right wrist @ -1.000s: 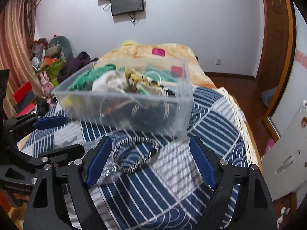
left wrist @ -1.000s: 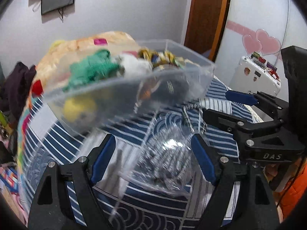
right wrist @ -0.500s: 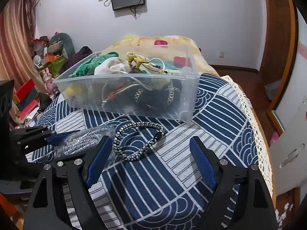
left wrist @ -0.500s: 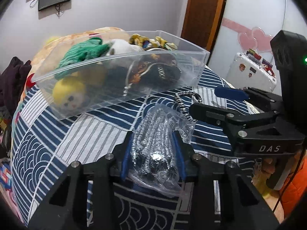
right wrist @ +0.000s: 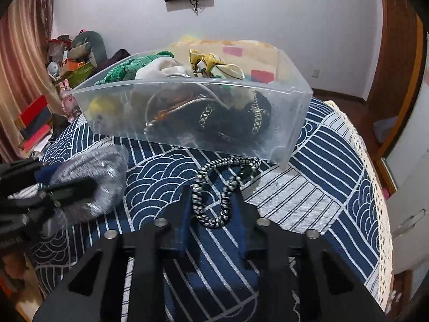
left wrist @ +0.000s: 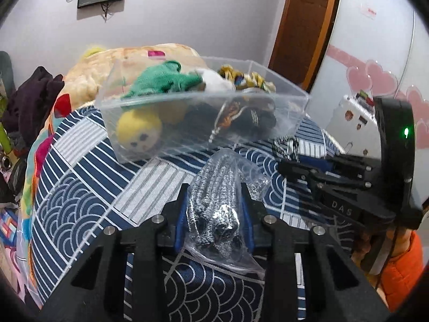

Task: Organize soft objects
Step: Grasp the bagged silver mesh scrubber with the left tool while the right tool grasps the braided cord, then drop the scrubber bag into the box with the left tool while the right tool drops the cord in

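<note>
Though crammed, clear bin (right wrist: 166, 145) of plushies (left wrist: 139, 134)

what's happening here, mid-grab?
A person works two handheld grippers over a bed. The left gripper, jaws closing, has a clear bag of silver cord between its pads. The right gripper, jaws closing, is around a black-and-white braided loop lying on the bedspread. The clear bin behind them already holds soft items; neither piece is in it yet.

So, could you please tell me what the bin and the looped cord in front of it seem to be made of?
Bin: apparently clear, slightly frosted plastic; its contents show through the walls. Cord: looks like braided black-and-white textile rope, judging by its woven pattern and limp loop.
</note>
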{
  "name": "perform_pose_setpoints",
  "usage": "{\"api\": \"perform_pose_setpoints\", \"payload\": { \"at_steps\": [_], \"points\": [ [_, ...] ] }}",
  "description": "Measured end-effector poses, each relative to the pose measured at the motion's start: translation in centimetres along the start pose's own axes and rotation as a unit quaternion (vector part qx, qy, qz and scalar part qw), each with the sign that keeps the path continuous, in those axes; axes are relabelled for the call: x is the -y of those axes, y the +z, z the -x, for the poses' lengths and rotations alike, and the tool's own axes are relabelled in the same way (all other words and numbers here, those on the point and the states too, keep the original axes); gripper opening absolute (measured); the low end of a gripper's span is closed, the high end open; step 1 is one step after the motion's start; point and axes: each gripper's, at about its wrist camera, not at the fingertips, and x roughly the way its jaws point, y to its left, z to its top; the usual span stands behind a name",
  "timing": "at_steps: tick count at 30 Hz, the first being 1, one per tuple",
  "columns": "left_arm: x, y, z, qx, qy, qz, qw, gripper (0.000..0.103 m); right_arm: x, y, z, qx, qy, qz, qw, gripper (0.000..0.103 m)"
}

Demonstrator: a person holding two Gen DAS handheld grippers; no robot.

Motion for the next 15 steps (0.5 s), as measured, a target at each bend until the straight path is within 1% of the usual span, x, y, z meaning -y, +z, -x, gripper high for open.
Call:
{"api": "perform_pose_setpoints", "payload": {
  "at_steps": [3, 7, 11, 15],
  "points": [
    [0.0, 0.7, 1.2, 0.022, 0.008, -0.001, 0.9997, 0.034, 0.3, -0.2, 0.7, 0.010, 0.001, 0.001, 1.000, 0.016],
    [0.0, 1.8, 2.7, 0.052, 0.016, -0.002, 0.9985, 0.034, 0.3, 0.0, 1.9, 0.029, 0.000, 0.010, 1.000, 0.015],
    [-0.4, 3.5, 4.0, 0.082, 0.023, 0.003, 0.9963, 0.034, 0.0, 0.8, 3.1, 0.052, 0.002, 0.020, 0.998, 0.015],
    [-0.8, 5.2, 4.6, 0.103, 0.025, 0.007, 0.9944, 0.034, -0.3, 1.8, 4.2, 0.077, 0.003, 0.026, 0.997, 0.015]
  ]
}}
